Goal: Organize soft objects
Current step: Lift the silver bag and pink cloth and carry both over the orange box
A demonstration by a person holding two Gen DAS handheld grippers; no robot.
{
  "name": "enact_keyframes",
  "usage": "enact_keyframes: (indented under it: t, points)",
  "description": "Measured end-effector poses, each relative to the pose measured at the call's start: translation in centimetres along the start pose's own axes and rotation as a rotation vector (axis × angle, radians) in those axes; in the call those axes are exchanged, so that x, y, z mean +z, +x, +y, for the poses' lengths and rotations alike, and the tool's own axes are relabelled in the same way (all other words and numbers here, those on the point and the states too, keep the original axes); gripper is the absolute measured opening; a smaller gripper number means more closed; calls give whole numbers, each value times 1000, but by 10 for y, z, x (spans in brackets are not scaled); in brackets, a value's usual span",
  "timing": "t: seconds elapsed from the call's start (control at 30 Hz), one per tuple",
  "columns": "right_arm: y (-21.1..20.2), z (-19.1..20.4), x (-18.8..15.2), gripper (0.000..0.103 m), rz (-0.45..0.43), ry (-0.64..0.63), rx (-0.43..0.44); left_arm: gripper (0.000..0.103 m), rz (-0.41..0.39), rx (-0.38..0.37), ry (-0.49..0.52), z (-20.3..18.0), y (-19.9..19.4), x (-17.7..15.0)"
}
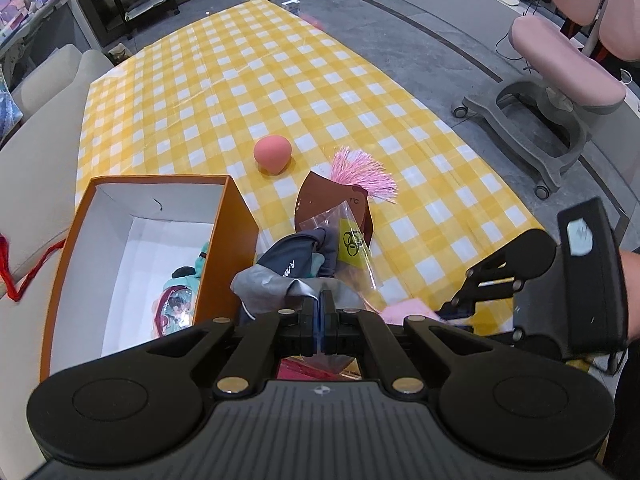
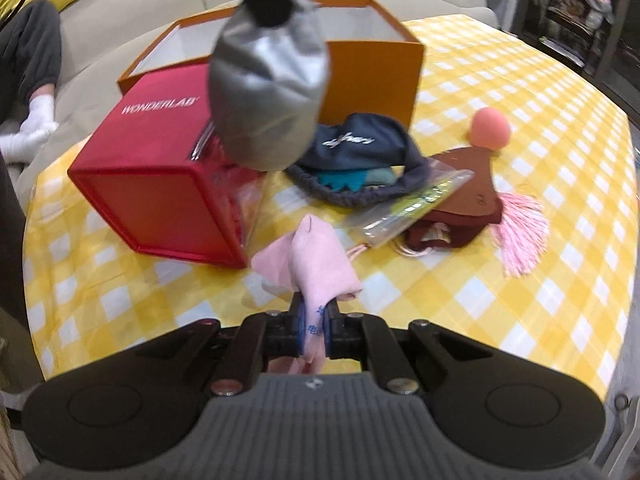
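My left gripper [image 1: 323, 300] is shut on a silver-grey fabric pouch [image 1: 264, 286], held in the air beside the orange box [image 1: 230, 240]; the pouch hangs large in the right wrist view [image 2: 268, 88]. My right gripper [image 2: 315, 312] is shut on a pink cloth [image 2: 320, 264] just above the checked tablecloth, and shows at the right in the left wrist view [image 1: 452, 308]. A navy drawstring bag [image 2: 356, 144] lies behind it. The orange box holds a teal plush toy [image 1: 188, 276].
A red WONDERLAB box [image 2: 160, 184] lies on its side at the left. A clear plastic bag [image 2: 408, 200], a brown case with a pink tassel [image 2: 520, 224] and a pink sponge ball [image 2: 490, 128] lie to the right. A sofa [image 1: 40, 128] borders the table.
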State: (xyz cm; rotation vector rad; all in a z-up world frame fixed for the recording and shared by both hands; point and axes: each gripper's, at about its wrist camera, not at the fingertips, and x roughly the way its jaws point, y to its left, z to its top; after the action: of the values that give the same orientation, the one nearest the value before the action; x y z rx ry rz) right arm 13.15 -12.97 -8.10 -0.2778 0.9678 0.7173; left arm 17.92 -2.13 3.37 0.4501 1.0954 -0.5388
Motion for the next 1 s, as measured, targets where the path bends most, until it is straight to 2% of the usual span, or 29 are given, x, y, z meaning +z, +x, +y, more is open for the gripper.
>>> enact_keyframes:
  t: [0.5,0.77,1.0]
  points:
    - [-44,-9,-14,6,-5,75,-115,1,-46,12,5,-16,-36,-14]
    - [-79,-14,-3,6,-60,134,-175,1,-102,7,-27,-5,-60,-29]
    - [-91,-3,11,6,-33,98,-219,1,-182,-5,-101,21,-79,-43]
